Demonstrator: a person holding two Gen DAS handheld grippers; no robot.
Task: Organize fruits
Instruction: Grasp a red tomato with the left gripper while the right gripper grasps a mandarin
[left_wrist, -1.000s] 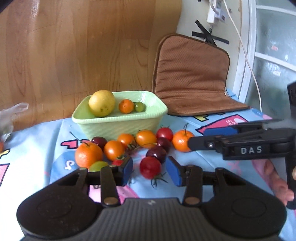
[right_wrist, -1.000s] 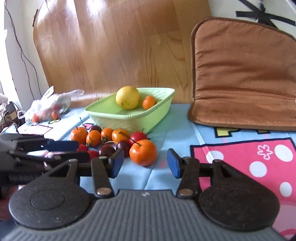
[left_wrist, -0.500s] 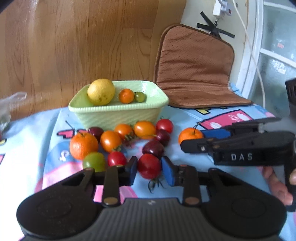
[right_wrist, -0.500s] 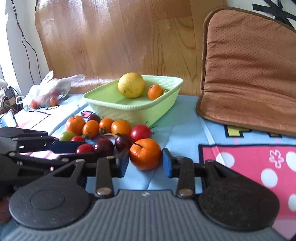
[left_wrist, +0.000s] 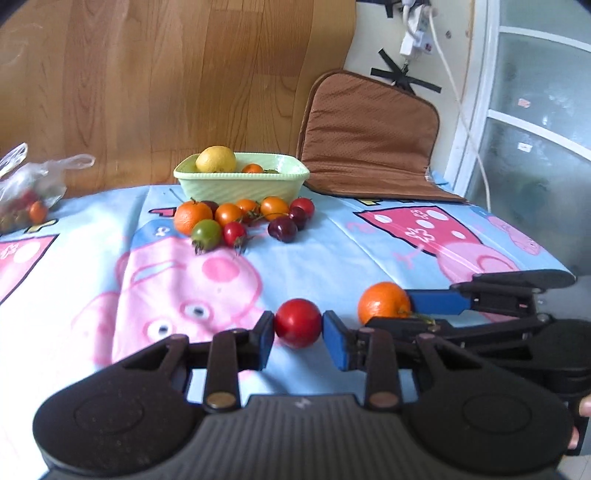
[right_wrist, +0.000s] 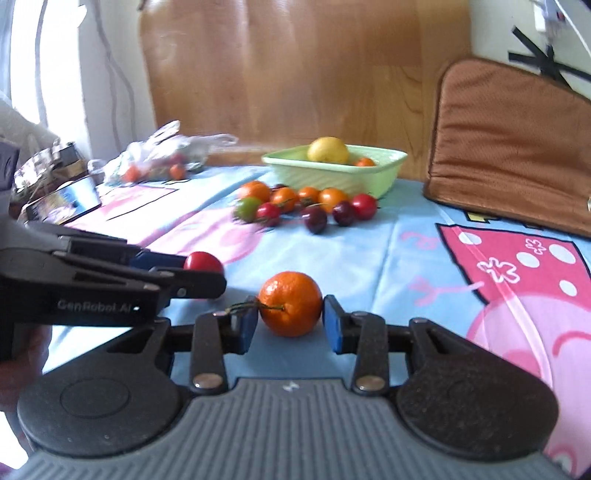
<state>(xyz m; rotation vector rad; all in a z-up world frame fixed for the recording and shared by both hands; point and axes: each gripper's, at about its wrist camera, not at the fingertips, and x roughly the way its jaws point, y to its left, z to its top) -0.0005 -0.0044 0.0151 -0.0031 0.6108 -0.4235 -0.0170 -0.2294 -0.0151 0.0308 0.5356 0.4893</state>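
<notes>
My left gripper (left_wrist: 298, 329) is shut on a red tomato (left_wrist: 297, 322), its blue pads pressing both sides, well in front of the fruit pile. My right gripper (right_wrist: 290, 319) is shut on an orange mandarin (right_wrist: 290, 302) with a stem; in the left wrist view that mandarin (left_wrist: 384, 302) sits just right of the tomato. Far back stands a light green dish (left_wrist: 242, 186) holding a lemon (left_wrist: 216, 159) and a small orange fruit. Several tomatoes and a mandarin (left_wrist: 192, 218) lie in a cluster in front of the dish.
A brown cushion (left_wrist: 369, 136) leans on the wall behind the dish at right. A plastic bag (left_wrist: 26, 184) with fruit lies at far left. The cartoon-print cloth (left_wrist: 184, 288) covers the table, whose right edge drops off near my right gripper. Boxes (right_wrist: 62, 195) sit at left.
Both grippers closed on their fruit, the left on the red tomato and the right on the mandarin, then pulled back from the pile toward the near side of the table.
</notes>
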